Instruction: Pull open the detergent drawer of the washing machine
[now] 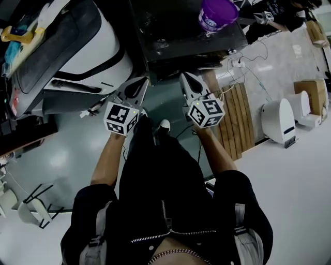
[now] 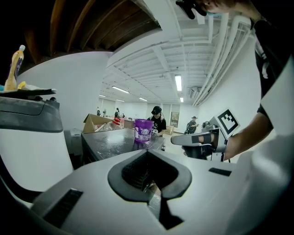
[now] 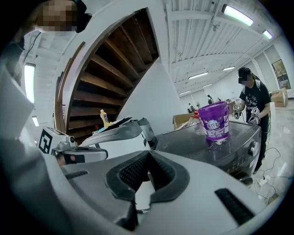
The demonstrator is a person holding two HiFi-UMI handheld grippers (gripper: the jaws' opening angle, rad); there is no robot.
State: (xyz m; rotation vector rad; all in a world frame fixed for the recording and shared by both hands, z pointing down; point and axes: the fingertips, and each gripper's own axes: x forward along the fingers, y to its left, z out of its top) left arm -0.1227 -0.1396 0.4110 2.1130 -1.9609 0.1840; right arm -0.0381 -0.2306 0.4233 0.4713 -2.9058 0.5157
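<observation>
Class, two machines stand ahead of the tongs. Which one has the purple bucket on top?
The dark machine, right of the white machine in the head view. The purple bucket stands on its glossy top; the white one carries a yellow bottle.

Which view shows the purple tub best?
Right gripper view: the purple tub is largest, whole, side-on atop the washing machine. Left gripper view shows it smaller; head view catches it from above, cut by the frame edge.

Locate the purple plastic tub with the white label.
Head view, top right: the purple plastic tub stands on the dark washing machine's glossy top, ahead of the right gripper.
</observation>
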